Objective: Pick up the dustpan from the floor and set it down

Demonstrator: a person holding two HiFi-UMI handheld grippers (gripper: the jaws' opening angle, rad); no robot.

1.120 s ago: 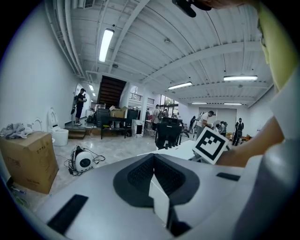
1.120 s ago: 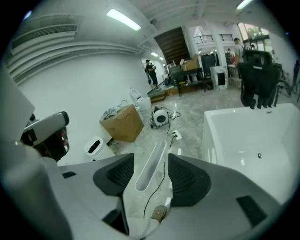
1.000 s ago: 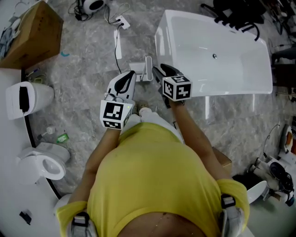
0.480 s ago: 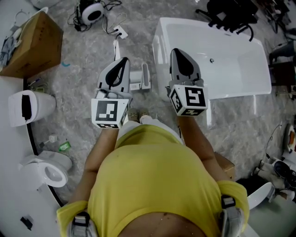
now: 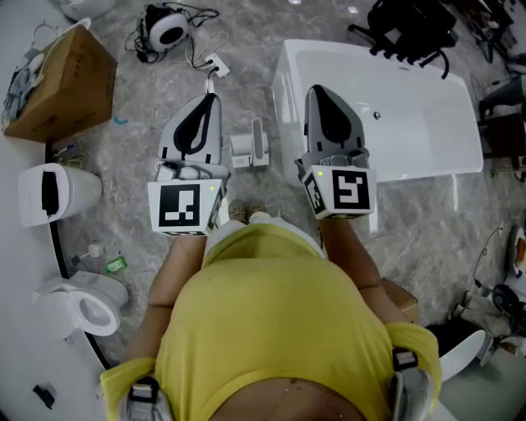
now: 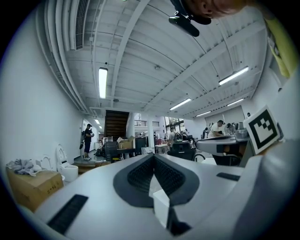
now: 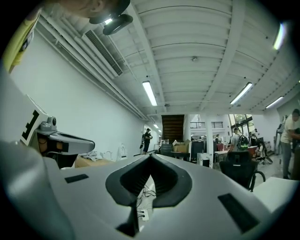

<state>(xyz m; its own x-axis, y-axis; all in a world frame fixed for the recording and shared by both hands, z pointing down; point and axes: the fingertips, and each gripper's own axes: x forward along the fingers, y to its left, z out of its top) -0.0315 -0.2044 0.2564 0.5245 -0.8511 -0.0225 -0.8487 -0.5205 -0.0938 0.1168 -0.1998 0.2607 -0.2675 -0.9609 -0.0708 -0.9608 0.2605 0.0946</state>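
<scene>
A small white dustpan [image 5: 250,149] lies on the grey marbled floor, beside the bathtub's left end, with nothing touching it. Both grippers are held high above it, pointing level and away from the person. My left gripper [image 5: 211,97] is to the dustpan's left in the head view, and its jaws meet at the tip with nothing between them [image 6: 153,157]. My right gripper [image 5: 316,89] is over the bathtub's left rim, to the dustpan's right. It is shut and empty too [image 7: 151,157].
A white bathtub [image 5: 411,156] stands at the right. A cardboard box [image 5: 57,78] and two toilets [image 5: 62,193] [image 5: 82,304] line the left. A power strip with cables [image 5: 215,62] lies ahead, dark equipment [image 5: 411,25] behind the tub. People stand far off [image 7: 146,138].
Both grippers have risen from close to the dustpan and now point level. The right gripper's jaws have closed. The dustpan stays on the floor.
</scene>
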